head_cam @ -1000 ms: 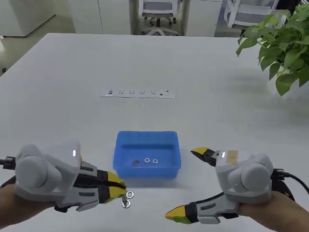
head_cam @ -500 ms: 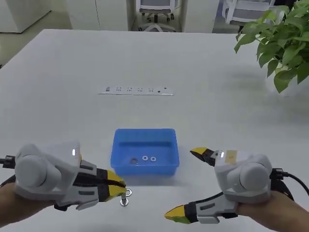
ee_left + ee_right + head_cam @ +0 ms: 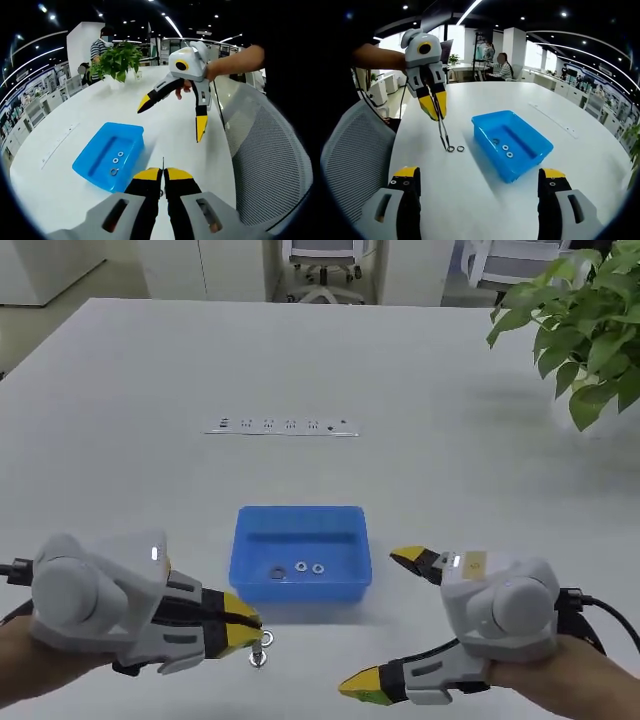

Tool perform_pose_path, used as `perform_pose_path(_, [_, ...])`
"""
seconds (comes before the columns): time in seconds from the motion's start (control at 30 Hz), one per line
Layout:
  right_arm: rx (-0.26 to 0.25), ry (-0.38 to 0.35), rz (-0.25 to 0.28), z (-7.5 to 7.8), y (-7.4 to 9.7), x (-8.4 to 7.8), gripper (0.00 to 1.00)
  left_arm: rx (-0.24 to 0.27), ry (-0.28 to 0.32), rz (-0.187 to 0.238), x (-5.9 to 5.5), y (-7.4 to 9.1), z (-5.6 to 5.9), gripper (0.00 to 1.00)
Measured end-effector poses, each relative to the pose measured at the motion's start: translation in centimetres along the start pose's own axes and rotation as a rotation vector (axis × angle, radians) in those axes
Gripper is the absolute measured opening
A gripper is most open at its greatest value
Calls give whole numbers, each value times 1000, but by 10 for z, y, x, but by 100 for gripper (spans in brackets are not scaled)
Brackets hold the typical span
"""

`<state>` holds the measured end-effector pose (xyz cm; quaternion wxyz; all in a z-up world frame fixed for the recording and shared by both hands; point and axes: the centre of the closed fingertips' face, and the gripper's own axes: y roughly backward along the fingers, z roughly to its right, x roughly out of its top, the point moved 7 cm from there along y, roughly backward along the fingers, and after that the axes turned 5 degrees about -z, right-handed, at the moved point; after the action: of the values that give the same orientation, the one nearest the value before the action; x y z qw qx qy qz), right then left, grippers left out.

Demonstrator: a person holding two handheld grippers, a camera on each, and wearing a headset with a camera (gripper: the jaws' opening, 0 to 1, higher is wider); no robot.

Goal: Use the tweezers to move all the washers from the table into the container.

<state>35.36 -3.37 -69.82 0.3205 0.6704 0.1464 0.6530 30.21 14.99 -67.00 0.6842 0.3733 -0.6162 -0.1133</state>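
While two washers (image 3: pixel 460 148) lie side by side on the table (image 3: pixel 300 370), just in front of the container (image 3: pixel 300 512), the tweezers (image 3: pixel 441 125) come down on the one farther from the box, tips right at its rim. Whether they have actually pinched it, I cannot tell. Three more washers rest on the blue floor of that container, so by my count the job is a little past halfway. Clamping the tweezers is the left gripper (image 3: pixel 245 625), its yellow jaws squeezed tight together around the handle. That is likely why it sits low and angled down, so the thin points meet the flat ring. Off to the side the right gripper (image 3: pixel 375 620) hovers with its jaws spread wide and nothing between them, probably parked clear of the short path into the box. Compared with a second ago, hardly anything differs: the left gripper holds the same spot, the count in the container is unchanged, and the right gripper has dipped slightly
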Motion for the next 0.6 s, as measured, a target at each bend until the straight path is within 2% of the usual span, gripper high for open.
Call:
perform_pose_path(0.27, [27, 15, 5, -3, -4, 3, 96, -14, -11, -8, 0, -1, 2, 6])
perform_pose_path(0.6, [100, 56, 20, -11, -17, 11, 82, -38, -37, -27, -1, 1, 0, 6])
